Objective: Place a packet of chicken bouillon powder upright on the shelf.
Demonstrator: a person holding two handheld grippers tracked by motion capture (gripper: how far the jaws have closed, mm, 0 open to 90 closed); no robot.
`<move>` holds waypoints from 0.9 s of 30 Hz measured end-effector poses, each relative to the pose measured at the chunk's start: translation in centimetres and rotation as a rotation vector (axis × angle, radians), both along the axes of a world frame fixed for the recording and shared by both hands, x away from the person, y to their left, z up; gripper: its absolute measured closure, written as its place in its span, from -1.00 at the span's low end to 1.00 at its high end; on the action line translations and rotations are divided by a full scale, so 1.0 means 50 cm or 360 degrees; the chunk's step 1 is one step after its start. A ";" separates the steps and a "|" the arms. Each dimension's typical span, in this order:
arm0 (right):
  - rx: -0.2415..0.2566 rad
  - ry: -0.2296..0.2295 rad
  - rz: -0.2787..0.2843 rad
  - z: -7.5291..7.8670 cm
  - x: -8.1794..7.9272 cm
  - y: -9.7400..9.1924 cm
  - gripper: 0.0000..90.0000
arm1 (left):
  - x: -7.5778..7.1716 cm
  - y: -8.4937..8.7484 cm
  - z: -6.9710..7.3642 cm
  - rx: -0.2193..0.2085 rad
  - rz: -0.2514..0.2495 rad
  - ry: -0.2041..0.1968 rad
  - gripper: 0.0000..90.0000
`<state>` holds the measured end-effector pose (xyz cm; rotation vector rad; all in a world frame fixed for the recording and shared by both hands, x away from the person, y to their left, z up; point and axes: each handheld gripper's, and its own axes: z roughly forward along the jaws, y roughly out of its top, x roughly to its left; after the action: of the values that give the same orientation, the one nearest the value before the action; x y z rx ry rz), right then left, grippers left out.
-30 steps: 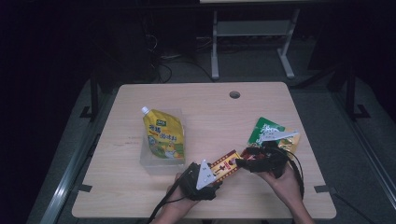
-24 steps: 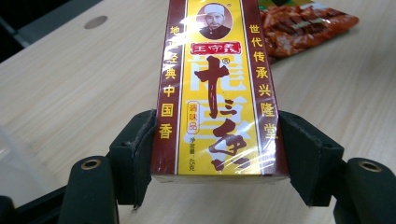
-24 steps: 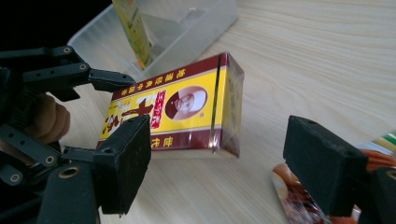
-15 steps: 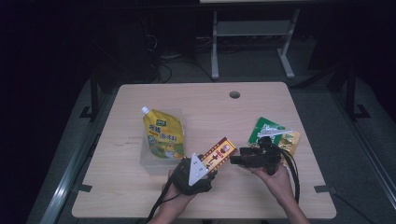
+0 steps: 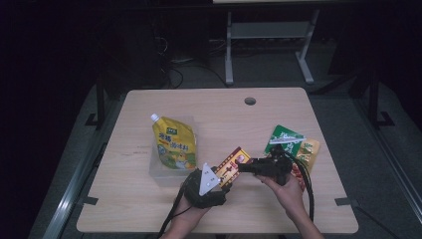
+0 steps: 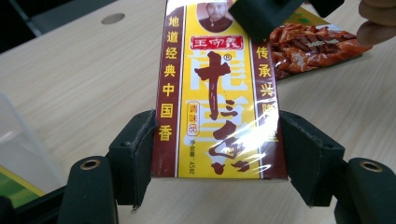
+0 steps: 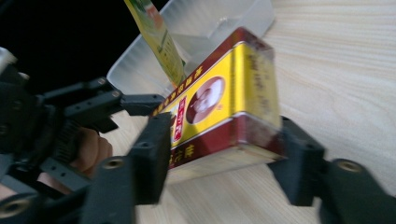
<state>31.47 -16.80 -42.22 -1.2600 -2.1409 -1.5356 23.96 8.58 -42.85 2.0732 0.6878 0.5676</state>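
left gripper [image 5: 226, 180] fingers clamped on spice box [image 5: 232, 164], above desk [image 5: 214, 104] | right gripper [image 5: 246, 168] fingers just closing onto its far end | left gripper view: red snack packet [image 6: 313, 44] behind | right gripper view: clear tub [image 7: 205, 32], yellow pouch [image 7: 156, 37] behind

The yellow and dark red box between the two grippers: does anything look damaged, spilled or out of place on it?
Nothing stands out. The box looks whole, its clear wrap only shiny with glare. The left gripper holds its lower end by the sides, and the right gripper is at the far end. The packets lie closed on the table, nothing spilled.
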 end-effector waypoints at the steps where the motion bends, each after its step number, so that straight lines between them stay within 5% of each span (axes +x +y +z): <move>1: 0.0009 -0.0007 -0.0001 0.003 -0.001 -0.001 0.09 | 0.000 -0.002 -0.002 0.0001 0.0004 0.0004 -0.29; 7: 0.0001 -0.0047 0.0037 0.028 -0.008 0.004 0.39 | 0.006 -0.005 -0.011 0.0064 0.0007 0.0040 -0.30; 15: -0.0052 -0.0094 0.0096 0.051 -0.006 0.017 0.47 | 0.008 -0.002 -0.015 0.0041 -0.0017 0.0059 -0.33; 18: -0.0141 -0.0190 0.0108 0.069 -0.012 0.023 0.48 | 0.005 0.002 -0.011 0.0071 -0.0034 0.0032 -0.33; 21: -0.0253 -0.0285 0.0107 0.090 -0.023 0.030 0.49 | 0.000 0.004 -0.010 0.0030 -0.0026 0.0030 -0.37; 27: -0.0347 -0.0359 0.0162 0.117 -0.014 0.034 0.49 | -0.015 0.004 -0.009 0.0034 -0.0058 0.0045 -0.43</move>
<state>30.78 -15.09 -36.37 -1.0613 -2.5321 -1.4984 23.23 8.78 -43.32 2.1127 0.6616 0.5280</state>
